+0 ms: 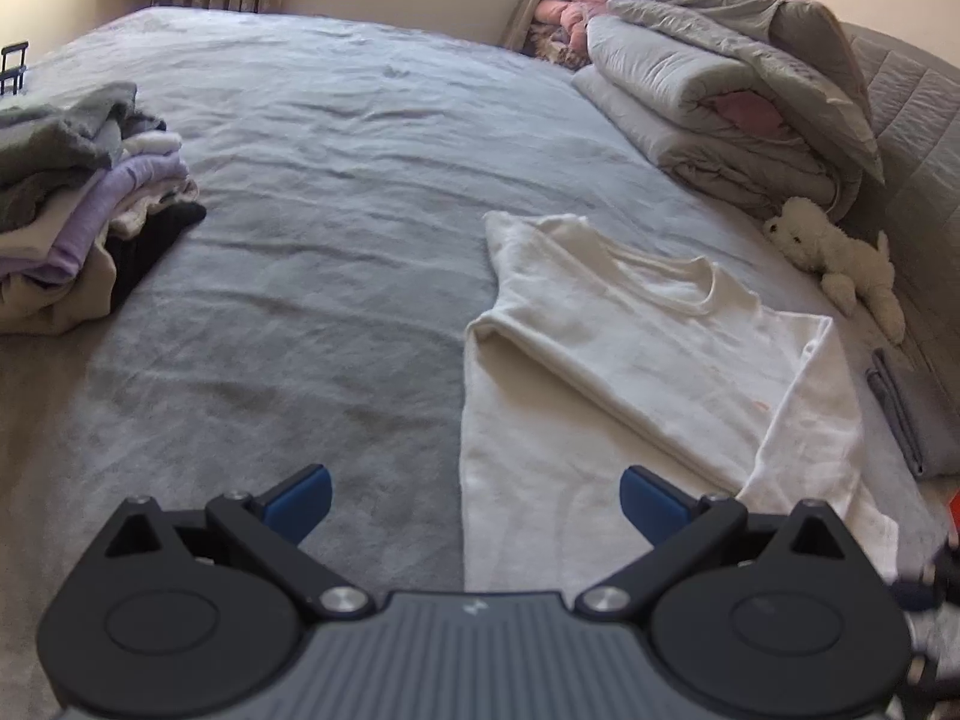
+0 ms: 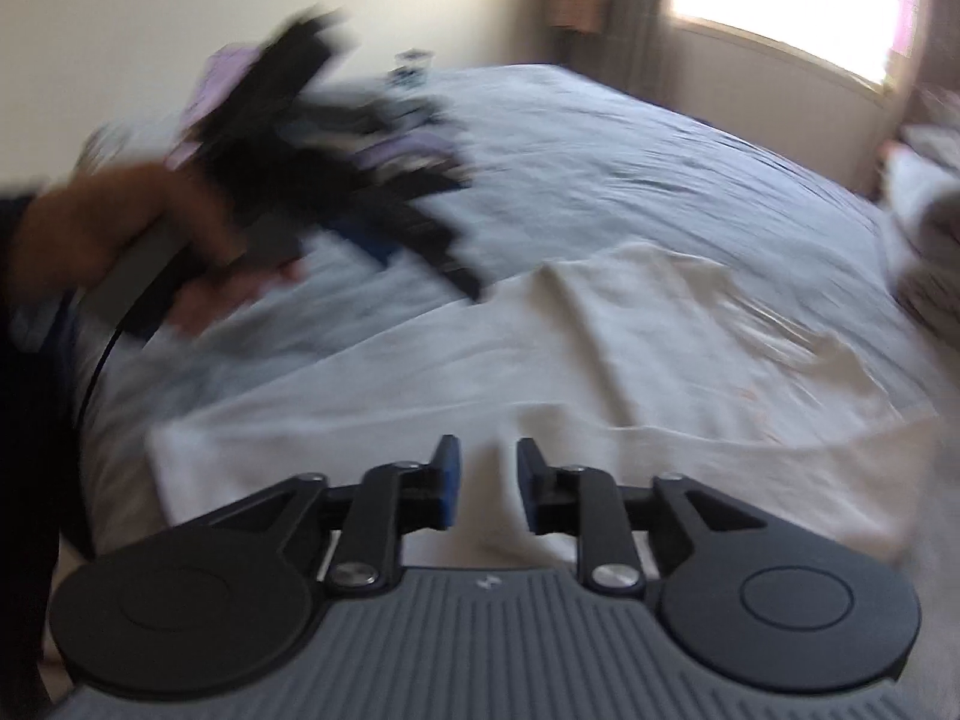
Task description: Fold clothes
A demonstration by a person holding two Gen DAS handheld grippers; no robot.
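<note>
From the left wrist cam, the left gripper (image 1: 474, 501) was spread wide, blue pads far apart, nothing between them. It hung over the bed (image 1: 336, 180), which had a grey sheet on it. The white shirt (image 1: 630, 360) lay flat just ahead and to the right of the gripper, its near hem running under the right finger's side of the frame. One sleeve was folded in across the body, and the neckline sat further out toward the right. Way off to the left of the gripper was a stack of clothes (image 1: 90, 198), grey, lilac, beige and black bits piled up. Far ahead on the right was a folded grey duvet (image 1: 720, 102), and right of the shirt a little white plush dog (image 1: 840, 252) was lying against the grey quilted headboard (image 1: 912, 120).

The right wrist cam was pretty smeared with motion blur, so take details lightly. The right gripper (image 2: 487, 480) had its pads close but not touching, a narrow gap between them, and no cloth in there as far as I could see. It was hovering right over the near edge of the same white shirt (image 2: 660, 330), which spread out ahead and to both sides. Up to the left of the gripper, the person's left hand (image 2: 120, 240) was wrapped around the other gripper's handle, with that dark blurry device stretching toward the middle of the bed (image 2: 660, 138). A bright window (image 2: 792, 0) was far ahead on the right.
</note>
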